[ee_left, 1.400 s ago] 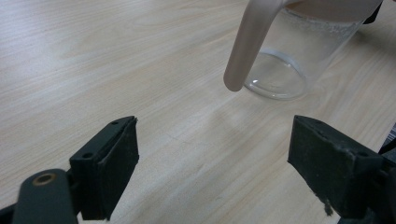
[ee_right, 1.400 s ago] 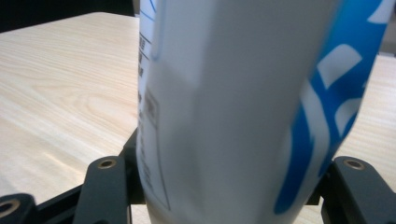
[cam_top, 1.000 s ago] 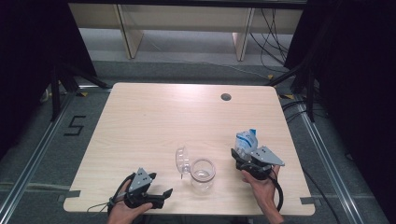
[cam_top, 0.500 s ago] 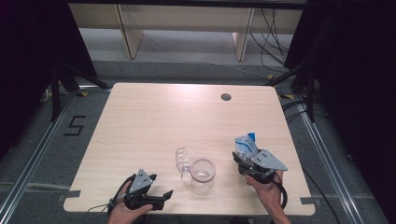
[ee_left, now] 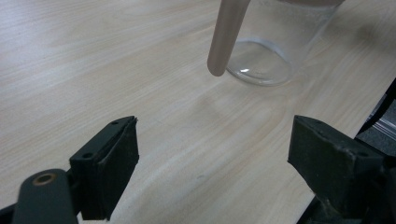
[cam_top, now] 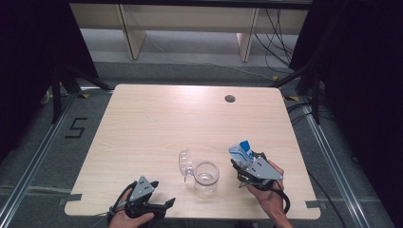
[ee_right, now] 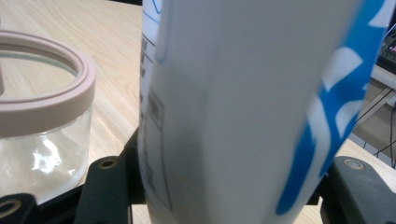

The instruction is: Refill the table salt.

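Note:
A clear glass jar [cam_top: 206, 176] with a pale pink rim stands near the table's front edge. Its hinged lid [cam_top: 185, 163] hangs open at its left. Just right of the jar, my right gripper [cam_top: 243, 166] is shut on a white and blue carton [cam_top: 241, 153], held upright. In the right gripper view the carton [ee_right: 233, 107] hides most of the black jaws, and the jar [ee_right: 42, 126] stands close at the left. My left gripper [cam_top: 164, 209] rests at the front edge, open, with nothing between its jaws. The left gripper view has the jar [ee_left: 266, 56] ahead of it.
The wooden table [cam_top: 157, 123] has a round cable hole [cam_top: 230, 99] at the back right. Dark floor and metal rails surround it. Wooden shelf legs and cables stand beyond the far edge.
My right gripper has carried the carton a little to the left, closer to the jar. The left gripper and the jar have kept still.

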`<action>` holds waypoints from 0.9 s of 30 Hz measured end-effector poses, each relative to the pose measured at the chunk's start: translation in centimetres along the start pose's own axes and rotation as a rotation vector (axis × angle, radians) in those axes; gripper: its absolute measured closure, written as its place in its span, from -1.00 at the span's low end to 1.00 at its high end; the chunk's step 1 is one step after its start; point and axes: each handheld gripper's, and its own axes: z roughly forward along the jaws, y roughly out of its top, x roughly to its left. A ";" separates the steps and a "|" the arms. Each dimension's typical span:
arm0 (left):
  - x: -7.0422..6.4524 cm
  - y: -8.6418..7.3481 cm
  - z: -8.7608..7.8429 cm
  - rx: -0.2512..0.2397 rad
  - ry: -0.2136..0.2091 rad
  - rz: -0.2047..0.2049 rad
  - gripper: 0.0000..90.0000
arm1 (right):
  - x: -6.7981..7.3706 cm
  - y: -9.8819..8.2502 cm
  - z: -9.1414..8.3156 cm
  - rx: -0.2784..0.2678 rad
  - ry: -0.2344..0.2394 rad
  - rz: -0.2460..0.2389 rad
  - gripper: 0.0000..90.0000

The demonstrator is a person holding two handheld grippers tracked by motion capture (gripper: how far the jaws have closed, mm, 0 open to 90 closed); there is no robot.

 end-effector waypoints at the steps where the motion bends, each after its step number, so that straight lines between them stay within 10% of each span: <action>1: 0.0 0.0 0.0 0.005 0.000 0.007 -0.65 | 0.1 0.0 0.0 0.003 -0.001 -0.011 -0.09; 27: 0.2 0.1 0.3 0.014 0.016 0.039 -0.65 | 0.8 0.5 -0.6 0.028 -0.012 -0.211 -0.08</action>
